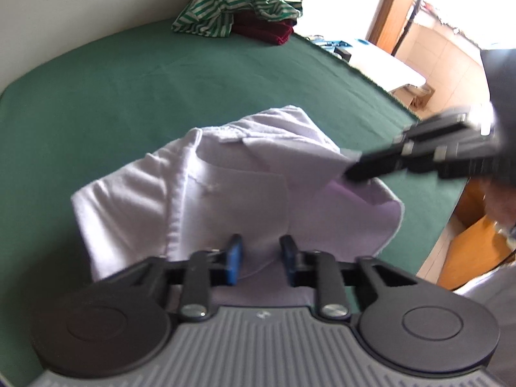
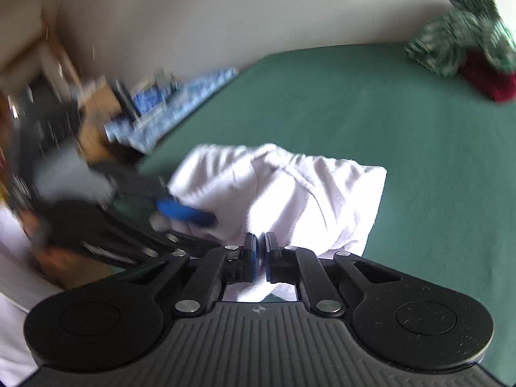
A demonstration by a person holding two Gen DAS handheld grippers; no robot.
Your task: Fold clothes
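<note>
A pale lilac-white collared shirt (image 1: 200, 187) lies partly folded on the green table cover (image 1: 129, 90); it also shows in the right wrist view (image 2: 290, 190). My left gripper (image 1: 262, 258) is open just above the shirt's near edge, with cloth between its blue pads but not pinched. My right gripper (image 2: 261, 251) is shut on a fold of the shirt and lifts it; in the left wrist view it (image 1: 354, 171) comes in from the right and pinches the shirt's right edge. The left gripper's blue fingers (image 2: 183, 213) show blurred at the left.
A green-striped garment (image 1: 232, 3) lies on a folded dark red one (image 1: 264, 30) at the table's far side. The table's right edge (image 1: 429, 174) drops to a tiled floor. A white table (image 1: 380, 64) and cluttered blue boxes (image 2: 167, 106) stand beyond.
</note>
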